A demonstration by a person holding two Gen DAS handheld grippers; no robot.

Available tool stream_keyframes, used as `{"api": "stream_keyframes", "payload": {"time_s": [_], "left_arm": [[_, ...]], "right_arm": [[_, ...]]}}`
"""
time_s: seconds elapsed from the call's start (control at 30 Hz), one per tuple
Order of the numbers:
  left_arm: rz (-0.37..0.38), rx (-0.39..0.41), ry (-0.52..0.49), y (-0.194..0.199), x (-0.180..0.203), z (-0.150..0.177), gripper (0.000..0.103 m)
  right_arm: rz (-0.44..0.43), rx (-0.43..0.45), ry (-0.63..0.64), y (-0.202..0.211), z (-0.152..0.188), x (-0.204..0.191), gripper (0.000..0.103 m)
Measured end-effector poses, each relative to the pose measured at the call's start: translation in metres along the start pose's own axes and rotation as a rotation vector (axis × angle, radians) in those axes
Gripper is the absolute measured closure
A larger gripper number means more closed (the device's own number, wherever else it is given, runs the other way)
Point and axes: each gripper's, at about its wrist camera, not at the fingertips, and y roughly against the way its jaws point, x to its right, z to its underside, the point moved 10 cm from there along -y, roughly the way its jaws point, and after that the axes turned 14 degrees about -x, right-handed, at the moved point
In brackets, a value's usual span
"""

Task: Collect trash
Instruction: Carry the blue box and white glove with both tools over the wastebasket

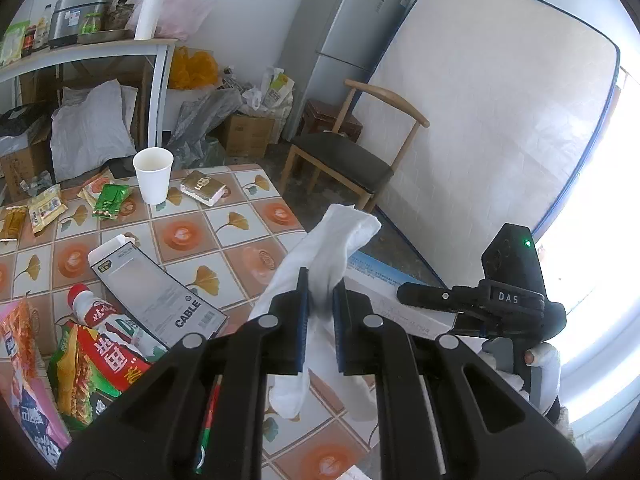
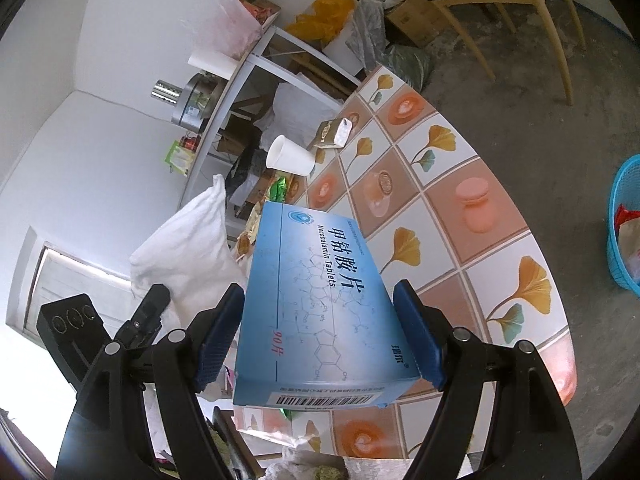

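Observation:
My left gripper (image 1: 320,320) is shut on a white crumpled tissue (image 1: 328,248) and holds it above the tiled table's right edge; the tissue also shows in the right wrist view (image 2: 188,248). My right gripper (image 2: 320,336) is shut on a blue medicine box (image 2: 316,300), held above the table; the box's edge shows in the left wrist view (image 1: 380,276). On the table (image 1: 224,240) lie a paper cup (image 1: 153,174), a cable box (image 1: 156,292), a bottle (image 1: 100,314), snack wrappers (image 1: 92,364) and a gold box (image 1: 203,188).
A blue basket (image 2: 624,224) with trash stands on the floor right of the table. A wooden chair (image 1: 344,156), a fridge (image 1: 352,36) and a leaning mattress (image 1: 500,120) stand beyond the table. A cluttered shelf (image 1: 80,48) is at the back left.

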Motion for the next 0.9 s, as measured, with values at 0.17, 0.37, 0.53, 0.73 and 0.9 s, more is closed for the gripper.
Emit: {"api": "stream_keyframes", "payload": {"time_s": [0.17,0.37,0.53,0.73,0.9], "left_arm": [[0.003,0.003,0.004,0.001,-0.003,0.000,0.094],[0.007,0.012,0.010,0.007,-0.006,0.001,0.094],[0.010,0.015,0.013,0.010,-0.008,0.002,0.094],[0.012,0.017,0.018,0.012,-0.010,0.003,0.094],[0.013,0.022,0.025,0.014,-0.014,0.005,0.094]], "right_arm": [[0.002,0.003,0.004,0.000,0.000,-0.006,0.029],[0.001,0.018,0.007,0.006,0.000,-0.011,0.029],[0.003,0.035,0.005,0.013,-0.001,-0.014,0.029],[0.003,0.051,0.004,0.019,-0.002,-0.017,0.029],[0.003,0.056,0.001,0.021,-0.002,-0.017,0.029]]}}
